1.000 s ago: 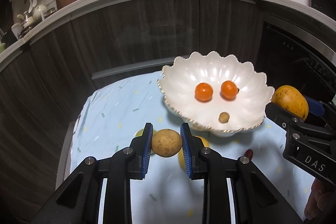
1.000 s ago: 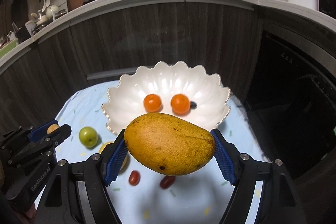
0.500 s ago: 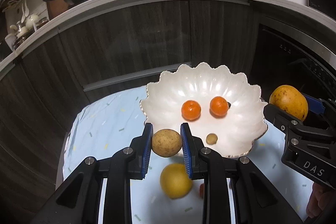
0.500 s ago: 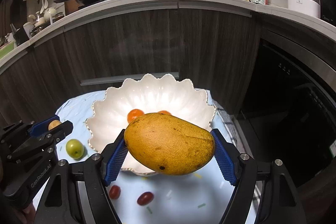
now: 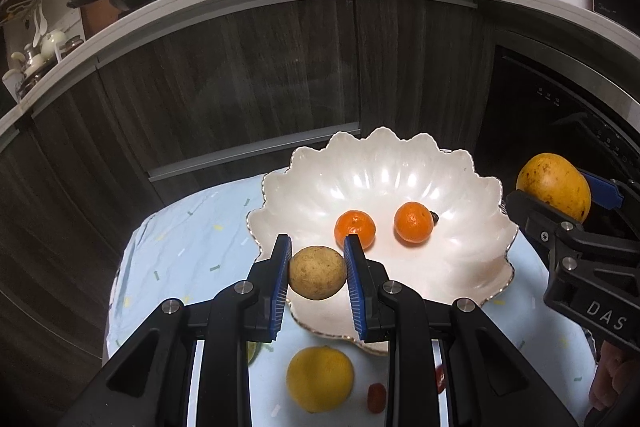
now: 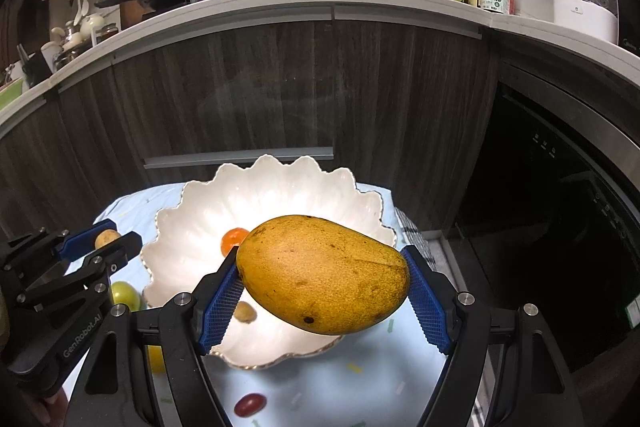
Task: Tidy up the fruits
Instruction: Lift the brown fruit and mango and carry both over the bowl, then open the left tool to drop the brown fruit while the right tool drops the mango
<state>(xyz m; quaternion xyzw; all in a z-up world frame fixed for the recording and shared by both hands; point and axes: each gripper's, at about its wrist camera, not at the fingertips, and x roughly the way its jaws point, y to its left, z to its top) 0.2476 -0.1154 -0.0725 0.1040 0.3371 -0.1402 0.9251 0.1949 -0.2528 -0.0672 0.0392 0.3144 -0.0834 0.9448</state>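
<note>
My left gripper (image 5: 317,271) is shut on a small round tan fruit (image 5: 317,272), held over the near rim of the white scalloped bowl (image 5: 472,187). Two tangerines (image 5: 355,229) lie inside the bowl. My right gripper (image 6: 322,285) is shut on a large yellow mango (image 6: 322,273), held above the bowl (image 6: 192,215), hiding most of its inside. In the right wrist view one tangerine (image 6: 232,239) and a small tan fruit (image 6: 245,311) show in the bowl. The left gripper (image 6: 106,241) appears at that view's left; the mango (image 5: 554,185) shows at the left view's right edge.
A light blue cloth (image 5: 180,251) covers the small table. On it lie a yellow lemon (image 5: 320,377), a green fruit (image 6: 124,294) and red cherry tomatoes (image 6: 250,404). Dark cabinet fronts (image 5: 248,79) and a black oven (image 6: 560,219) stand close behind the table.
Both grippers have moved forward toward the bowl with their fruit; the bowl now lies nearer and lower in both views. The jaws have not changed.
</note>
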